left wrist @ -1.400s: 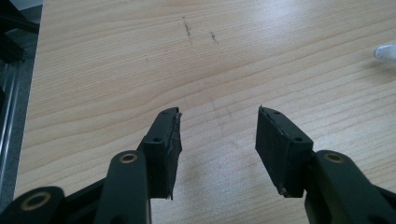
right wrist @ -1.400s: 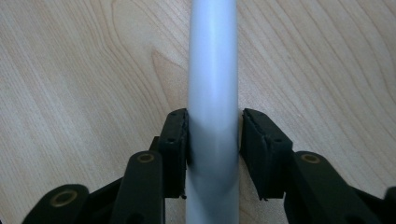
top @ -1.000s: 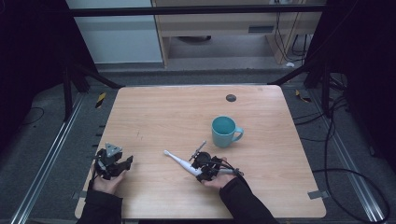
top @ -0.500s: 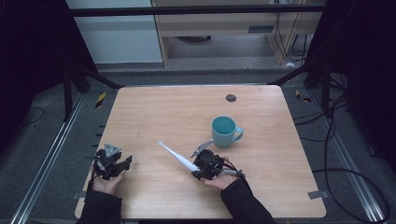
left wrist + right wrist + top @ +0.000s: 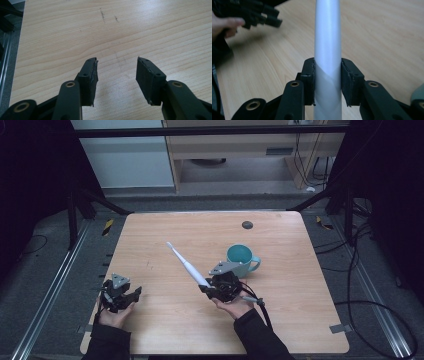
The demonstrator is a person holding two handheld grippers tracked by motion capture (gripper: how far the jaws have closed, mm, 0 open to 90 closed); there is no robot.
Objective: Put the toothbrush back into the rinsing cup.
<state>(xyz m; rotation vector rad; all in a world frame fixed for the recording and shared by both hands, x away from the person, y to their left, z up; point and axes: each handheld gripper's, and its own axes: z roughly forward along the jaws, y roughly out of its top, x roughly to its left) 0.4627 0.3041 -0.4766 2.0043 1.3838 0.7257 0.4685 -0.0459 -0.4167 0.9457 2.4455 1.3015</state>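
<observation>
Right gripper view: jaws clamp white toothbrush (image 5: 327, 50)

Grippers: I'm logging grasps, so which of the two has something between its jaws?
The right gripper, beside the teal mug: it is clamped on a white toothbrush. The left gripper is open over bare table.

Wooden table (image 5: 150, 235) — grey floor (image 5: 45, 275), dim room.
</observation>
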